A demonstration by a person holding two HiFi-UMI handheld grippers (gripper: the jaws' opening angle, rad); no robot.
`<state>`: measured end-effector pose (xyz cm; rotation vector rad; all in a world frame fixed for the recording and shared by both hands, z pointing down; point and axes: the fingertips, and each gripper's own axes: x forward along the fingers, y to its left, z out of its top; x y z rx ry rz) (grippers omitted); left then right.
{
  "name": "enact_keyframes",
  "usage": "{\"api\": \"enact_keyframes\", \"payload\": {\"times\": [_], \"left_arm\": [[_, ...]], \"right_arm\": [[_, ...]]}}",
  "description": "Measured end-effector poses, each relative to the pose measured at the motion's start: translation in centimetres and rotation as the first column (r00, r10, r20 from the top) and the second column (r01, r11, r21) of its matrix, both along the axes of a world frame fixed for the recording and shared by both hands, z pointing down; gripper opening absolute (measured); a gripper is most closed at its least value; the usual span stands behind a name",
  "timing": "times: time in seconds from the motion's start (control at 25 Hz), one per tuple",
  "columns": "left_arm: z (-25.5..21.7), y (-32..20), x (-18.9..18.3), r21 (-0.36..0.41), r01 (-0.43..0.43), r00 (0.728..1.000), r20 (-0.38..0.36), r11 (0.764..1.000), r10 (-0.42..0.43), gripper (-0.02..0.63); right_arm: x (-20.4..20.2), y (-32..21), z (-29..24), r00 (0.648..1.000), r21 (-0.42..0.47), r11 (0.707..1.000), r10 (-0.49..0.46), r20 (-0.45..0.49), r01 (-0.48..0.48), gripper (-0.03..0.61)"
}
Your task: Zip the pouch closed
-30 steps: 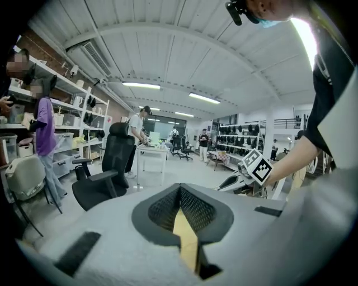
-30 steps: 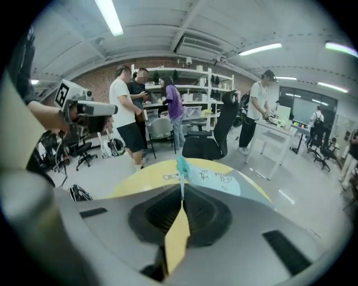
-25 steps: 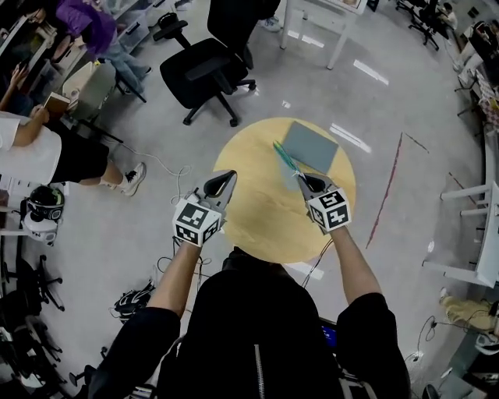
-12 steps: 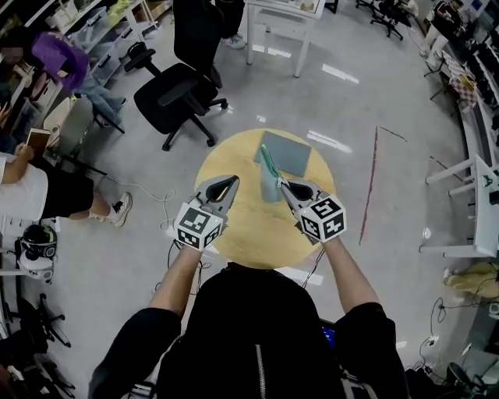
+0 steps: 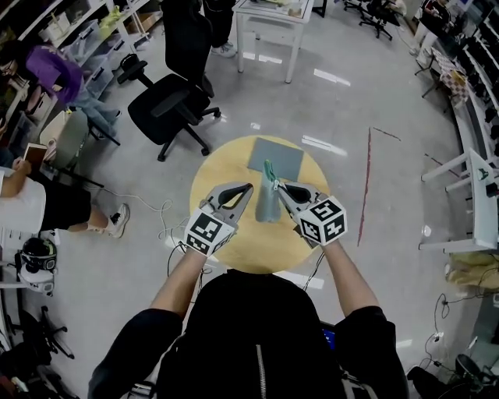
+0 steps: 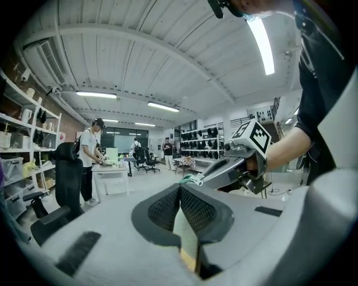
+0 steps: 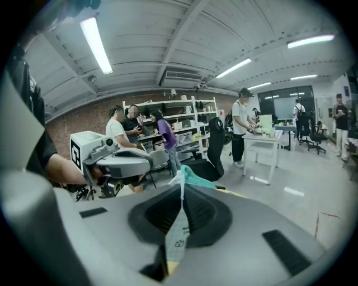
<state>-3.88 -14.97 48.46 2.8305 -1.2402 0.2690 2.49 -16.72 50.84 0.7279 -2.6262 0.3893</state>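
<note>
Over the round yellow table [image 5: 234, 243] hangs a pale grey-green pouch [image 5: 267, 206] with a teal zipper edge [image 5: 269, 169]. My right gripper [image 5: 278, 185] is shut on its top right; in the right gripper view the printed pouch wall [image 7: 177, 237] sits between the jaws [image 7: 182, 187] and the teal edge [image 7: 194, 176] pokes out past them. My left gripper [image 5: 249, 186] is shut, with its tips just left of the pouch top; whether they touch it I cannot tell. In the left gripper view the teal edge [image 6: 190, 179] lies right beyond the left gripper [image 6: 180, 185].
A grey mat [image 5: 276, 158] lies at the table's far side. A black office chair [image 5: 166, 107] stands to the far left, a white table [image 5: 273, 14] beyond it. Seated people [image 5: 39, 179] are at the left, cables [image 5: 156, 210] trail on the floor, and a red line [image 5: 366, 187] runs to the right.
The right gripper has raised the pouch off the mat's near edge, and it now hangs upright nearer me. The left gripper has swung right and up toward the pouch top.
</note>
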Motion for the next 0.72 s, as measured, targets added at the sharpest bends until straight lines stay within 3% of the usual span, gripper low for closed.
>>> {"api": "enact_keyframes", "payload": {"times": [0.32,0.52,0.72], "left_arm": [[0.7,1.0,3.7,0.054,-0.128,0.981,0.151,0.99,0.119,0.128],[2.1,1.4,4.7,0.112,-0.164,0.948,0.292,0.98,0.125,0.124],[2.1,1.7,5.1,0.178,-0.196,0.912,0.396,0.964,0.112,0.097]], "right_arm": [[-0.9,1.1,-0.9,0.999,-0.047,0.999,-0.023,0.037,0.025,0.012],[-1.5,1.9,-1.0,0.997,-0.093,0.995,-0.039,0.062,0.044,0.012],[-1.3,2.4,-0.6,0.997,-0.113,0.991,-0.065,0.029,0.068,0.012]]}}
